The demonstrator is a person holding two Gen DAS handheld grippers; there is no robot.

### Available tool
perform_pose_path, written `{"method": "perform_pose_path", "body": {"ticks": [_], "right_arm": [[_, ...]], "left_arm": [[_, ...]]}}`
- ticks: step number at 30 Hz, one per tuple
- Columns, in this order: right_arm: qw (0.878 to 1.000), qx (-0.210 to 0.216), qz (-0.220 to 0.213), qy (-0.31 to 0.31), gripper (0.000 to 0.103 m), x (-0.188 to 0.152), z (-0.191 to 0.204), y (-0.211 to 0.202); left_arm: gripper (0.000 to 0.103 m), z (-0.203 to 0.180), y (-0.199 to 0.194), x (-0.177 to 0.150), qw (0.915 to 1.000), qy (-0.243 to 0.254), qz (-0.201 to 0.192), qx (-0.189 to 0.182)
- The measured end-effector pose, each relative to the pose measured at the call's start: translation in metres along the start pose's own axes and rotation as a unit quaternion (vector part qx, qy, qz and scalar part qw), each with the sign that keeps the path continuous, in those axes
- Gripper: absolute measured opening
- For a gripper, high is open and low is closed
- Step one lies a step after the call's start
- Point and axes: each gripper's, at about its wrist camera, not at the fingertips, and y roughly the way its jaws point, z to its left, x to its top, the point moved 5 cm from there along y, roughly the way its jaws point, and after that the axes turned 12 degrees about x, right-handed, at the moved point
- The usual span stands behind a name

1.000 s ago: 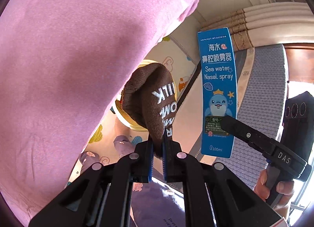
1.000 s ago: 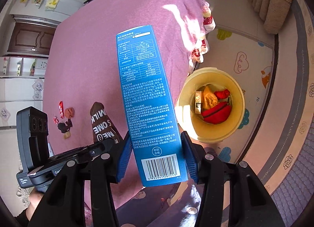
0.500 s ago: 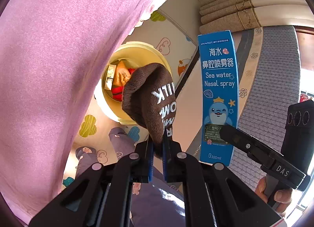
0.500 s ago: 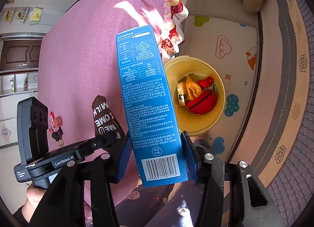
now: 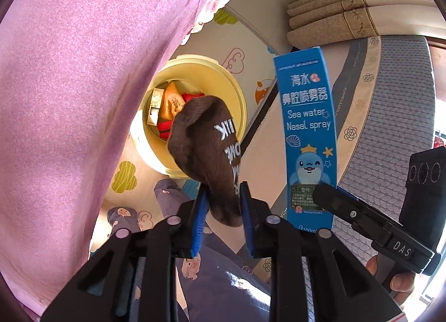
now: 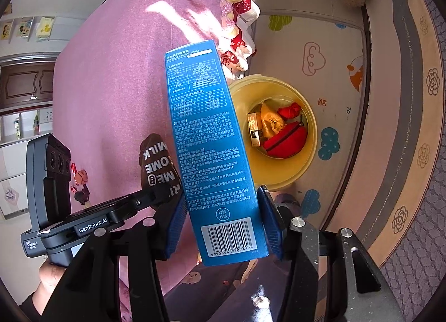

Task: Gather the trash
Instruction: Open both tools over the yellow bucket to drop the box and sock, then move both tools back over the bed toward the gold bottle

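A brown sock [image 5: 200, 138] with white lettering stands between the blue pads of my left gripper [image 5: 223, 191]. Its jaws are opening and the pads no longer squeeze it. The sock hangs over the yellow bin [image 5: 195, 62] on the floor. My right gripper [image 6: 220, 205] is shut on a blue nasal spray box [image 6: 200, 115] held upright; its jaws are just starting to ease apart. The box [image 5: 306, 126] sits to the right of the sock. The bin [image 6: 278, 177] holds a red pouch, an orange packet and a small box.
A pink cover [image 5: 69, 99] drapes over furniture left of the bin, with small candy wrappers [image 6: 79, 179] lying on it. A patterned play mat [image 6: 315, 54] surrounds the bin. A grey rug [image 5: 390, 126] lies to the right. A hand [image 5: 401, 285] grips the right handle.
Both grippers came down toward the bin, which swung into the left wrist view. The left jaws parted around the sock. The box stays in the right jaws.
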Motion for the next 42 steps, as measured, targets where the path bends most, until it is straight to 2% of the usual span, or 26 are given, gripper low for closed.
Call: {"method": "perform_pose_path", "body": {"ticks": [2, 4, 15, 24, 30, 35, 38, 42], "right_arm": [[1.0, 0.0, -0.002, 0.014, 0.062, 0.002, -0.004, 0.0], [1.0, 0.003, -0.005, 0.023, 0.062, 0.003, -0.006, -0.001], [1.0, 0.0, -0.003, 0.021, 0.06, 0.007, 0.008, 0.002], [1.0, -0.007, 0.011, -0.027, 0.059, 0.003, 0.058, 0.017], [0.996, -0.008, 0.035, -0.077, 0.059, -0.008, 0.113, 0.049], [0.99, -0.007, 0.064, -0.124, 0.058, -0.028, 0.168, 0.087], [0.985, -0.005, 0.086, -0.153, 0.058, -0.043, 0.203, 0.116], [0.975, -0.004, 0.113, -0.192, 0.058, -0.072, 0.249, 0.155]], "left_arm": [[0.063, 0.003, 0.0, 0.002, 1.0, 0.0, -0.002, 0.007], [0.07, 0.006, -0.002, 0.004, 0.9998, -0.003, -0.009, 0.016], [0.071, 0.023, -0.011, 0.005, 0.9998, -0.016, -0.008, 0.0], [0.071, 0.058, -0.041, 0.0, 0.9981, -0.044, -0.042, -0.013], [0.071, 0.112, -0.064, -0.016, 0.9932, -0.092, -0.067, -0.022], [0.071, 0.173, -0.086, -0.042, 0.9855, -0.14, -0.094, -0.023], [0.071, 0.213, -0.094, -0.063, 0.9781, -0.178, -0.103, -0.03], [0.071, 0.276, -0.103, -0.09, 0.9638, -0.235, -0.118, -0.042]]}}
